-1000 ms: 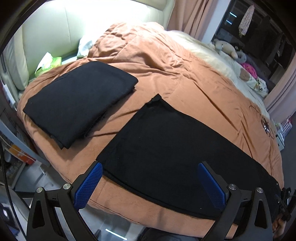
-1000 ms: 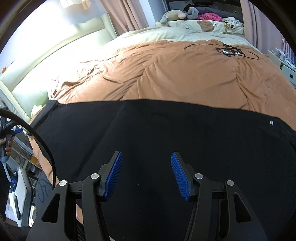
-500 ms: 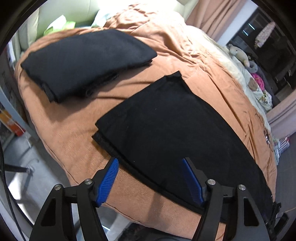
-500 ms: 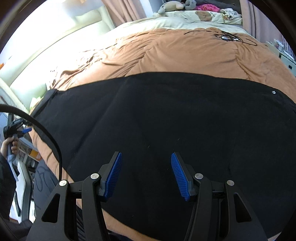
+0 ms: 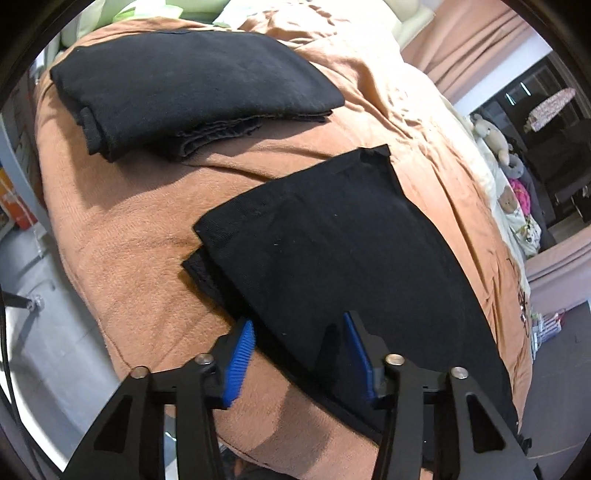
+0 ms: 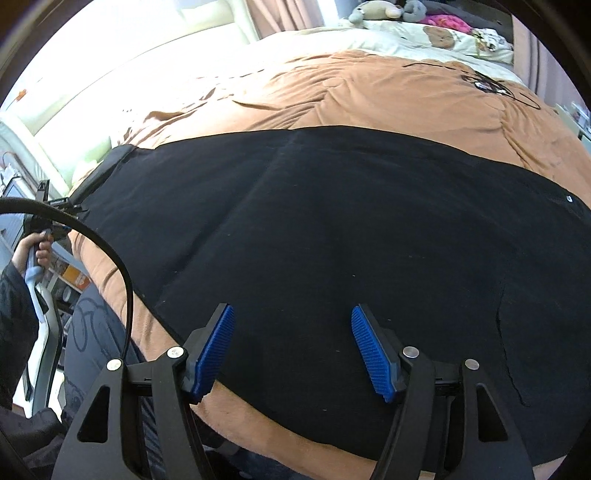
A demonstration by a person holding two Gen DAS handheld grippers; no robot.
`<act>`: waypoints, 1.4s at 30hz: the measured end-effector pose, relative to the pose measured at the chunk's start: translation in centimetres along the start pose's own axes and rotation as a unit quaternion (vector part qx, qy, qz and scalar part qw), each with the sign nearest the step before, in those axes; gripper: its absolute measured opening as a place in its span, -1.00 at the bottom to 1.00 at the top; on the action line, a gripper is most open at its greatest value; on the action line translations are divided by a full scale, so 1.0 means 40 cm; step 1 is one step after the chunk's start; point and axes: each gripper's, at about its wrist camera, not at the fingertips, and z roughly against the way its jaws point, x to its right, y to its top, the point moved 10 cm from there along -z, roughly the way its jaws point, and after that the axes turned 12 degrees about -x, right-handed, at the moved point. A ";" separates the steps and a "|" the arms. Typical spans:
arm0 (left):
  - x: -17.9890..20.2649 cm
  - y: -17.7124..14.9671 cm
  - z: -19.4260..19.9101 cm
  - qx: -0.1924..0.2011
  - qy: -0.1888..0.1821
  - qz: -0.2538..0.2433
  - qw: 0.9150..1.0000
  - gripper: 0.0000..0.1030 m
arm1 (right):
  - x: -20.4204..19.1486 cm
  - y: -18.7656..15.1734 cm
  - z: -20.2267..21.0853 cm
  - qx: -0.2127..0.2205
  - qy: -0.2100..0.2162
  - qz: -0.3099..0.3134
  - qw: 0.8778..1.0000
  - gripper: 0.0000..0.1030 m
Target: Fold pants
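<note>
- The left gripper (image 5: 299, 354) hangs low over the near edge of the bed, its blue-padded fingers spread apart with nothing caught between them; the near hem corner of the black pants (image 5: 332, 266) lies in the gap, but I can't tell whether the pads touch the cloth.
- The right gripper (image 6: 291, 350) is likewise spread wide, poised above the broad middle of the pants (image 6: 332, 229), gripping nothing.
- The pants lie flat and lengthwise along the near side of the orange blanket (image 5: 129, 236), already doubled leg over leg: at the hem end the top layer sits slightly offset, so a strip of the lower layer peeks out along the near side.
- In the right wrist view the cloth runs almost edge to edge, with a small silver button (image 6: 569, 198) showing near its far right end and a pocket seam curving at the lower right.
- Beyond the hem end, well apart from the pants, a folded black garment (image 5: 192, 81) rests in a neat stack near the head of the bed.
- A person's hand (image 6: 37, 251) holds the handle of the left gripper at the far left of the right wrist view, and a black cable (image 6: 110, 254) arcs past it.
- Stuffed toys (image 6: 376, 9) and a patterned pillow (image 6: 443, 40) sit at the far side of the bed, with pink curtains (image 5: 480, 48) behind.
</note>
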 end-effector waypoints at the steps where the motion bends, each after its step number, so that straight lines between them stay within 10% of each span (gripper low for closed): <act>1: 0.002 -0.001 0.008 0.002 -0.003 0.000 1.000 -0.10 | -0.003 0.001 0.000 0.000 -0.001 0.004 1.000 0.25; 14: -0.009 0.008 -0.010 0.001 -0.010 0.012 1.000 -0.12 | -0.053 -0.011 -0.005 -0.012 0.001 0.052 0.999 0.26; 16: -0.014 0.010 -0.009 0.005 0.004 0.009 1.000 -0.66 | -0.056 -0.014 -0.007 -0.015 -0.003 0.059 0.998 0.26; 19: -0.030 0.012 -0.010 0.003 0.007 0.018 1.000 -0.94 | -0.069 -0.014 -0.017 -0.022 -0.013 0.078 0.997 0.26; 34: -0.013 0.025 0.030 0.028 0.006 0.007 1.000 -0.97 | -0.129 0.009 -0.087 -0.038 -0.072 0.171 0.982 0.31; 42: -0.011 0.030 0.036 0.032 0.010 0.006 0.999 -0.97 | -0.152 0.001 -0.096 -0.024 -0.052 0.178 0.982 -0.88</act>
